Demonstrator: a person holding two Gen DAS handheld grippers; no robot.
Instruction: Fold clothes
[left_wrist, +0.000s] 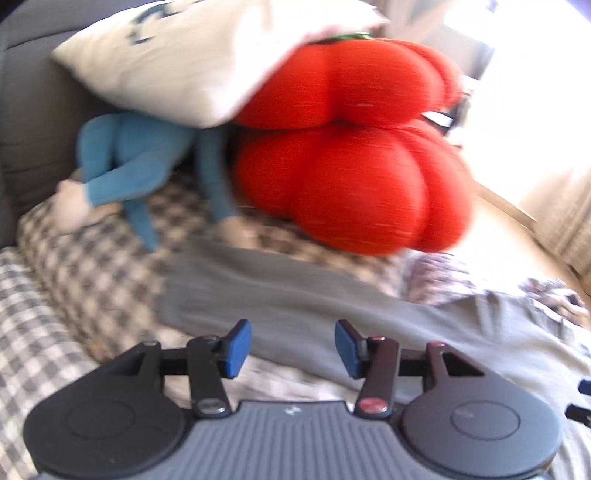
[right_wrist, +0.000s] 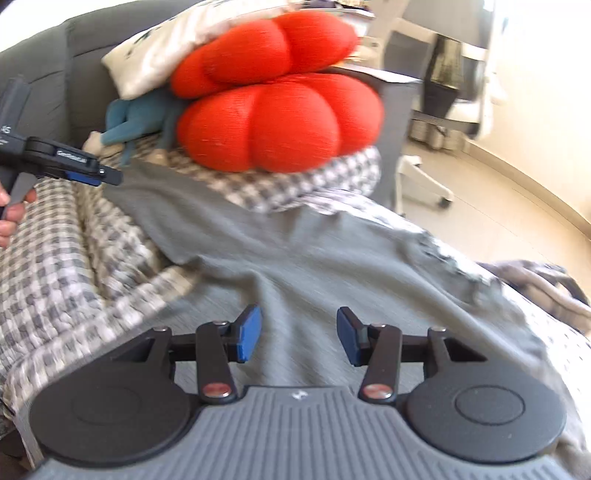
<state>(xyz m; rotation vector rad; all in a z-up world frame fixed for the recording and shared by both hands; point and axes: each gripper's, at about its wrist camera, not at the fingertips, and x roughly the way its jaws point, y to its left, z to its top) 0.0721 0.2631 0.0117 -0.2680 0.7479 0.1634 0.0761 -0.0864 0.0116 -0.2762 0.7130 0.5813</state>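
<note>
Left gripper (left_wrist: 293, 349), black with blue pads: jaws parted, nothing between them, hovering over grey cloth. Right gripper (right_wrist: 299, 338), same make: jaws parted, empty, above the same cloth. Grey knit garment (right_wrist: 295, 251): spread with wrinkles across a grey-and-white checked blanket (right_wrist: 48, 258) on a dark grey sofa (right_wrist: 48, 81); its far edge lies just before the cushions. Person's hand (right_wrist: 9, 218): at the right view's left edge, gripping the left gripper's handle. Two red, lobed, pumpkin-shaped cushions (right_wrist: 277, 118): stacked at the sofa's far end. Blue soft toy (left_wrist: 140, 155): beside the cushions, under a white pillow (left_wrist: 177, 62). Both views blurred.
</note>
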